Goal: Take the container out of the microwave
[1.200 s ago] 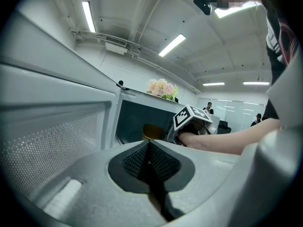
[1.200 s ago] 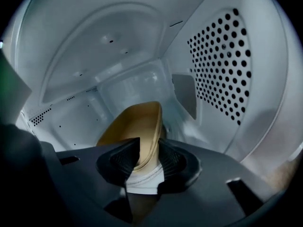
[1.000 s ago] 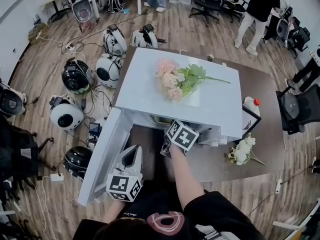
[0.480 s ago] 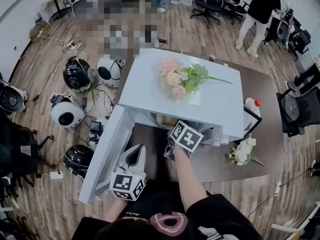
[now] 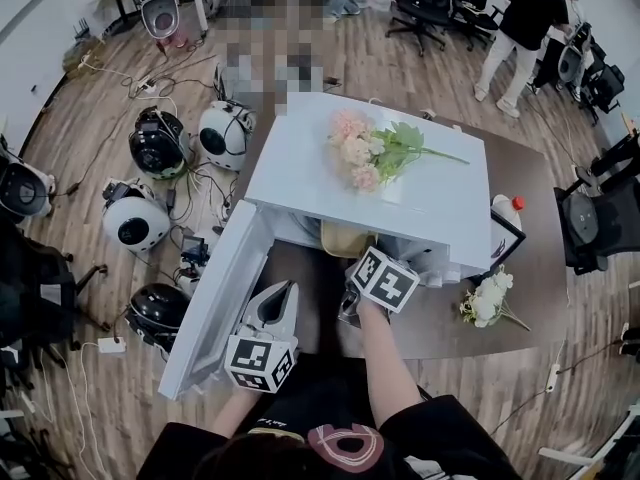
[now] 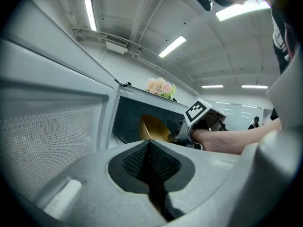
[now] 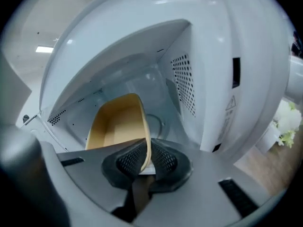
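Note:
The white microwave (image 5: 300, 178) stands on a brown table with its door (image 5: 215, 303) swung open to the left. A tan, open-topped container (image 7: 118, 124) sits tilted in the cavity mouth, and its near edge (image 5: 343, 238) shows in the head view. My right gripper (image 7: 144, 157) is shut on the container's near wall, which is pinched between the two dark pads. In the head view the right gripper (image 5: 355, 263) sits at the opening under its marker cube. My left gripper (image 5: 283, 293) hangs beside the door, its jaws (image 6: 149, 162) shut on nothing.
Pink flowers (image 5: 375, 153) lie on top of the microwave. A white bottle with a red cap (image 5: 505, 211) and white flowers (image 5: 490, 303) stand on the table to the right. Round white and black devices (image 5: 135, 223) and cables cover the floor at the left. People stand far back.
The right gripper's jaws closed on the container's wall and drew back toward me, so more of the tan container shows at the opening. The left gripper stayed put.

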Action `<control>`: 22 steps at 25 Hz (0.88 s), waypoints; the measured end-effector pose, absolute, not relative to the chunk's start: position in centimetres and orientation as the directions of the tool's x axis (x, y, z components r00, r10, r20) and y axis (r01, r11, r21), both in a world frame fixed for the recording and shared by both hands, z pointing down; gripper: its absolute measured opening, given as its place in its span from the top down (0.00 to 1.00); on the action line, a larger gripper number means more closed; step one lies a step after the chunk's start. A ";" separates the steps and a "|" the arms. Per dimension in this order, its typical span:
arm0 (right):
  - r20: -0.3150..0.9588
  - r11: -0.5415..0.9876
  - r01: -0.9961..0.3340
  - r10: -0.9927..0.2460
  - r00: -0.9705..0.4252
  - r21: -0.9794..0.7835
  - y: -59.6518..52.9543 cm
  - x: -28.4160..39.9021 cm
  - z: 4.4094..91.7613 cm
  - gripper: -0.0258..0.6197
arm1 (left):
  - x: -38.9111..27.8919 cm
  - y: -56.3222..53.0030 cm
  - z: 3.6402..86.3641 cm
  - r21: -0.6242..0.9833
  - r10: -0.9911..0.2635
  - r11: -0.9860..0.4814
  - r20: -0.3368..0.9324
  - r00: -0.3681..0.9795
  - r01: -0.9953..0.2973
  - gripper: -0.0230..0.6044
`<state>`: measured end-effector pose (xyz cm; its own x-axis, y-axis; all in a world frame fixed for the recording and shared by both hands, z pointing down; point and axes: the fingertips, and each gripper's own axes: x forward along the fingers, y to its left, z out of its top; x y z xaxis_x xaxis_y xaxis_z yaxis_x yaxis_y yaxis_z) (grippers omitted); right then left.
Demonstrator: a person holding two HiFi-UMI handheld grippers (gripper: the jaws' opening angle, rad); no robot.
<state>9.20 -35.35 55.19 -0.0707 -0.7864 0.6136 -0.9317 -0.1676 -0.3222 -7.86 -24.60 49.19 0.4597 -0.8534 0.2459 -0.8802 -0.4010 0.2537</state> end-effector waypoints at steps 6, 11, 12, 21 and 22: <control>0.615 -0.178 -0.928 -0.786 -0.065 -0.327 -33.3 10.4 54.6 0.91 | -7.8 -24.5 49.2 0.254 -0.852 -0.404 0.246 0.463 -0.879 0.95; 0.615 -0.184 -0.924 -0.785 -0.068 -0.336 -31.5 11.4 54.2 0.91 | -7.6 -24.2 49.3 0.259 -0.846 -0.412 0.248 0.473 -0.873 0.95; 0.610 -0.182 -0.920 -0.789 -0.075 -0.348 -31.2 11.4 54.2 0.91 | -7.5 -24.2 49.4 0.259 -0.843 -0.416 0.249 0.477 -0.871 0.95; 0.616 -0.146 -0.932 -0.782 -0.096 -0.331 -27.3 12.0 54.9 0.91 | -6.2 -23.3 49.9 0.259 -0.818 -0.455 0.256 0.514 -0.852 0.95; 0.619 -0.143 -0.935 -0.780 -0.095 -0.323 -26.7 12.3 55.1 0.91 | -6.0 -23.2 49.8 0.258 -0.816 -0.462 0.252 0.520 -0.849 0.95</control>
<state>12.26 -26.71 55.06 -0.0946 -0.7797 0.6189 -0.9354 -0.1432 -0.3233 -6.00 -23.16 49.84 0.5203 -0.8160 0.2518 -0.8487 -0.4615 0.2582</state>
